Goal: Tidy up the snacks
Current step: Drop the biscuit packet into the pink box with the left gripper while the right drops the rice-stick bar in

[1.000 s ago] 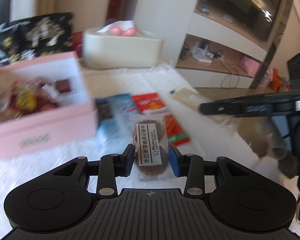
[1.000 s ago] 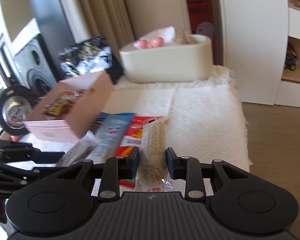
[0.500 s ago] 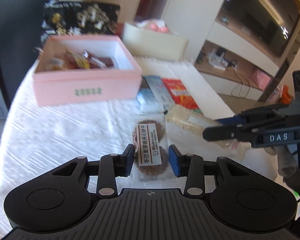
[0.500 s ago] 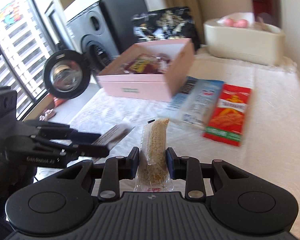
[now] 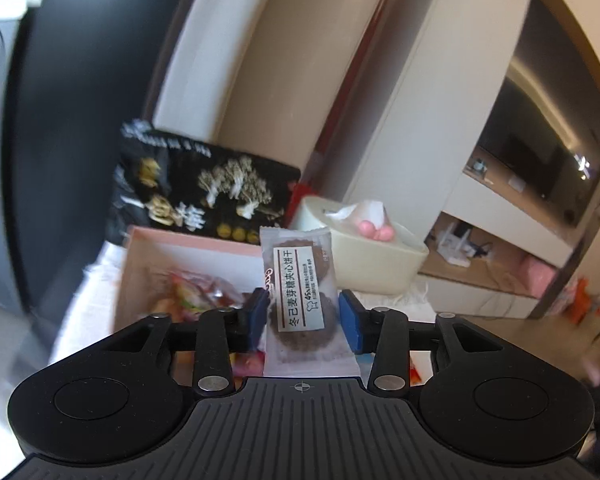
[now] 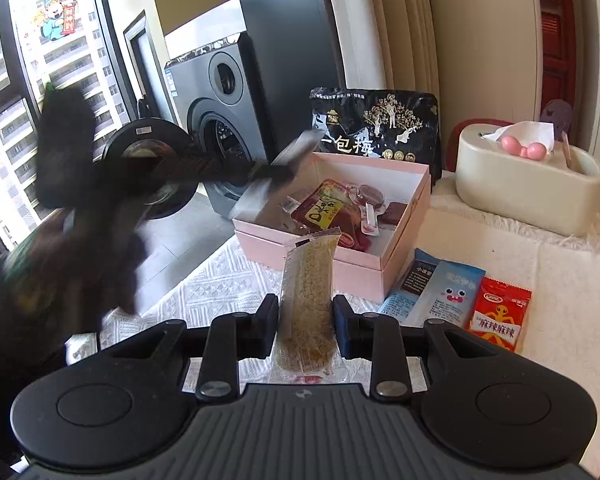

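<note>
Left gripper (image 5: 303,316): jaws closed on biscuit packet (image 5: 302,294), over pink box (image 6: 396,258)
Right gripper (image 6: 305,326): jaws clamp grain bar (image 6: 309,300), box ahead
Done: several snacks boxed
Left: 2 held, 3 packets (image 6: 452,300) on surface right of jaws

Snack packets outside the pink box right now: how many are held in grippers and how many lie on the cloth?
Held in grippers: 2, cookie packet in left gripper, grain bar in right gripper
Lying on cloth: 3, dark packet, blue packet, red packet
Total: 5
</note>
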